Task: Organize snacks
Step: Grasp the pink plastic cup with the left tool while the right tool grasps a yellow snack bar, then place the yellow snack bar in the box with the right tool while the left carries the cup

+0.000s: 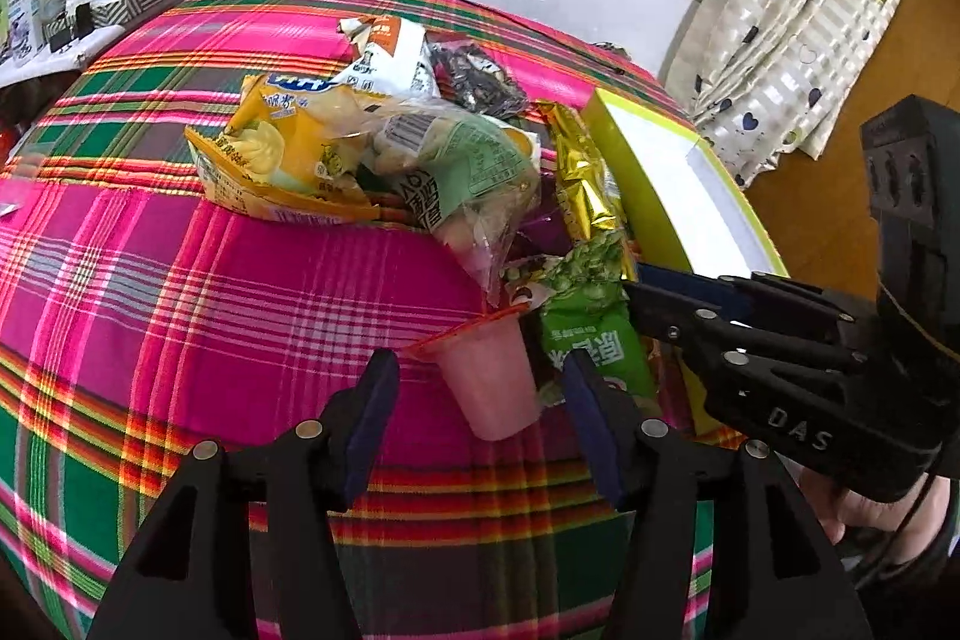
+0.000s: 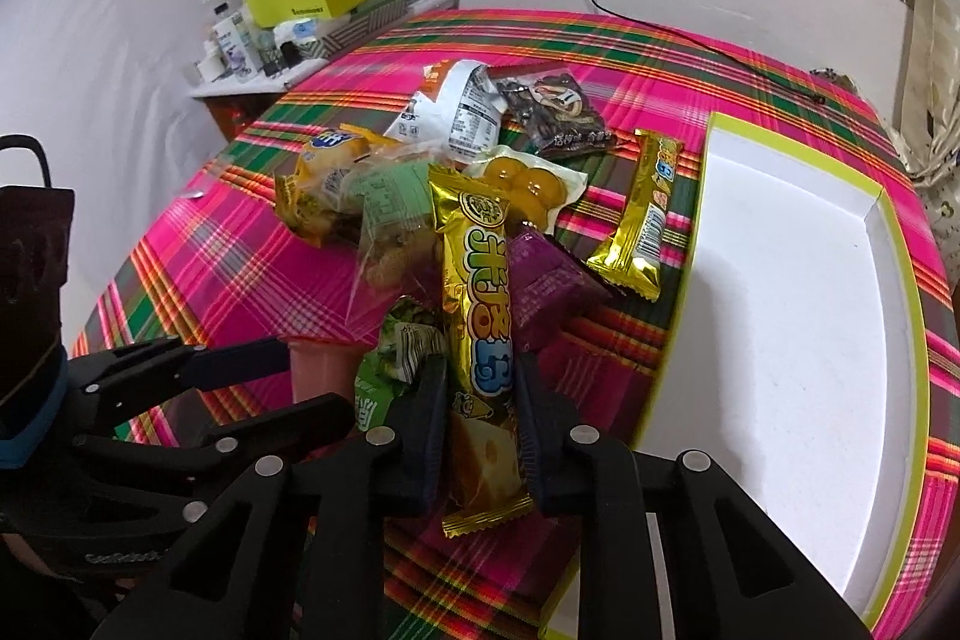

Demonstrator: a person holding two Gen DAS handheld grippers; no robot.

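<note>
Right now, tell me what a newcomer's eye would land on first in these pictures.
The pink, green and orange plaid tablecloth fills both views, with a jumble of snack packets heaped at its middle. The right gripper has its jaws shut on a long gold snack bar at the near edge of the heap. To its right lies a wide white tray with a lime rim, while the left gripper stands open around a pink jelly cup.

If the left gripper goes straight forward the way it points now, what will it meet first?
Most likely the pink cup: it lies tipped between the open fingers of the left gripper, nearer the right finger. Past it is the snack pile. Depth is uncertain.
</note>
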